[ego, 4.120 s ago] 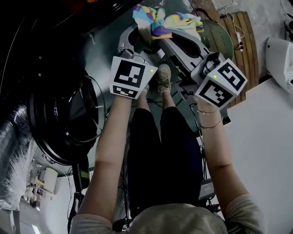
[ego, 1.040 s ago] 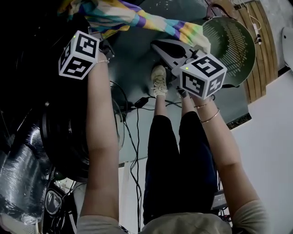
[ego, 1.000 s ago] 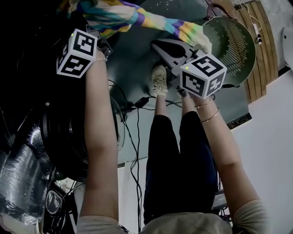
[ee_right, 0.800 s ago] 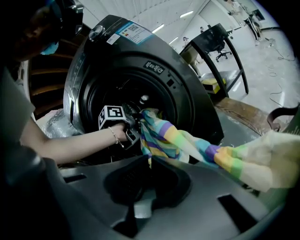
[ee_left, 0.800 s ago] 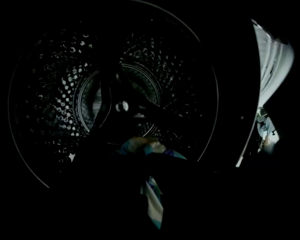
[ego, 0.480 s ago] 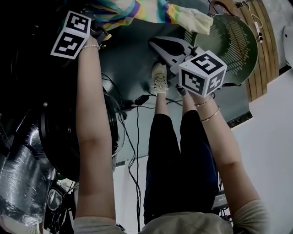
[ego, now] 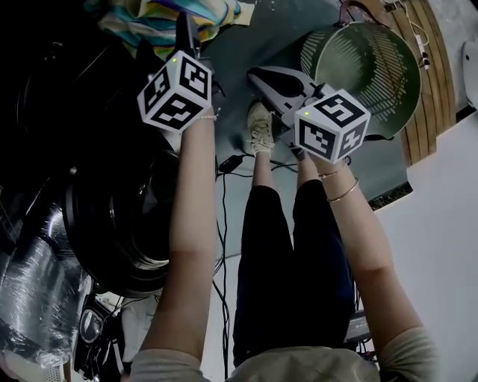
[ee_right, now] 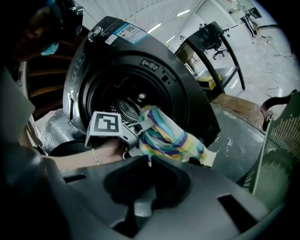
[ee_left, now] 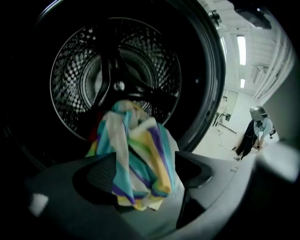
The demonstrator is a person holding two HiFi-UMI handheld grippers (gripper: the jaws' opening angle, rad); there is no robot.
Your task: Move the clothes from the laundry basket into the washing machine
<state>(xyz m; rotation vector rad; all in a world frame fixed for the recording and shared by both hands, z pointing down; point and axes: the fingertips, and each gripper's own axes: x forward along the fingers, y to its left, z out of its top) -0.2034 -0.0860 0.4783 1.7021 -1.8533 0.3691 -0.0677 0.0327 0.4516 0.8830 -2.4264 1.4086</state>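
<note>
A striped cloth [ee_left: 136, 154] in teal, yellow and purple hangs bunched at the mouth of the washing machine drum [ee_left: 117, 70]. It sits between the wide-apart jaws of my left gripper [ee_left: 145, 176], which have just been opening, and the pads do not press it. The head view shows the cloth [ego: 172, 15] at the top, just beyond the left gripper [ego: 184, 28]. From the right gripper view it [ee_right: 171, 136] droops off the left gripper [ee_right: 136, 131] in front of the machine [ee_right: 140, 61]. My right gripper [ego: 258, 74] is shut and empty beside the green laundry basket [ego: 373, 67].
The machine's round door [ego: 112, 216] stands open at the left. A cable [ego: 224, 164] runs across the floor by the person's shoe [ego: 261, 127]. A wooden slat panel [ego: 426, 45] lies behind the basket. A foil duct [ego: 30, 276] is at lower left.
The left gripper has swung from the top left toward the middle of the head view and its jaws have spread. The cloth's long tail has gathered at the drum mouth. The right gripper stayed put.
</note>
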